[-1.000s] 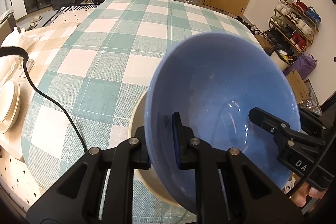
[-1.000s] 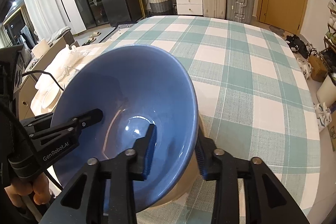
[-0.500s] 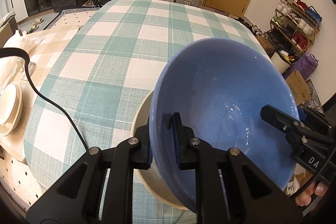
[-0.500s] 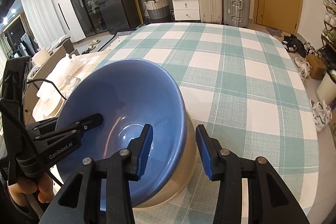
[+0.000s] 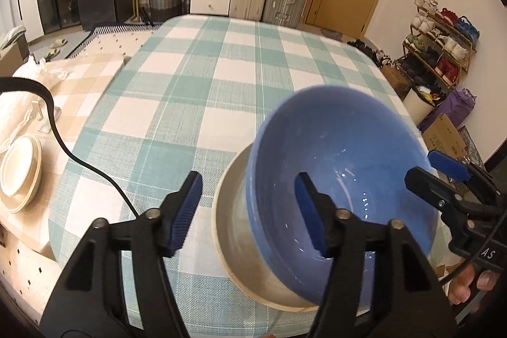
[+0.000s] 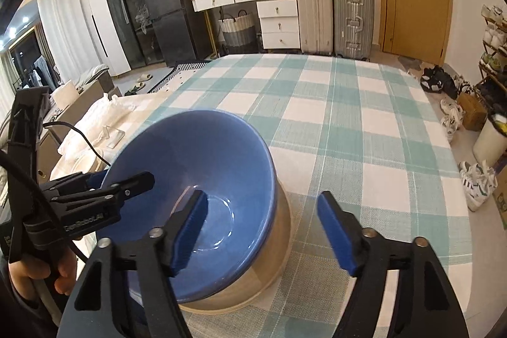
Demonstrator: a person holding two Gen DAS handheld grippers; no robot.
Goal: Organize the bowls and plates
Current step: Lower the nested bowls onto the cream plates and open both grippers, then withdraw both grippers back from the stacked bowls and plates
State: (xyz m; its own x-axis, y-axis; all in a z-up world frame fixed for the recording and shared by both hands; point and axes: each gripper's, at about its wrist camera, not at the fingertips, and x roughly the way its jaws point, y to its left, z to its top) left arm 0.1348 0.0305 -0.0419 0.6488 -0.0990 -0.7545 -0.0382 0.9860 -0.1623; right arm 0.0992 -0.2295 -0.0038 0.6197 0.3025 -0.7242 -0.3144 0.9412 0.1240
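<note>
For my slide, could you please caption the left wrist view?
Left gripper, jaws just opened, straddles the rim of a blue bowl nested in a beige bowl.

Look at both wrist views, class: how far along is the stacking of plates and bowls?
Done: the blue bowl sits nested in the beige bowl on the checked tablecloth. In hand: nothing; the left tool and right tool have just been opening and straddle the blue rim without pressing it. Left: the cream plates on the side surface are not yet gathered.
</note>
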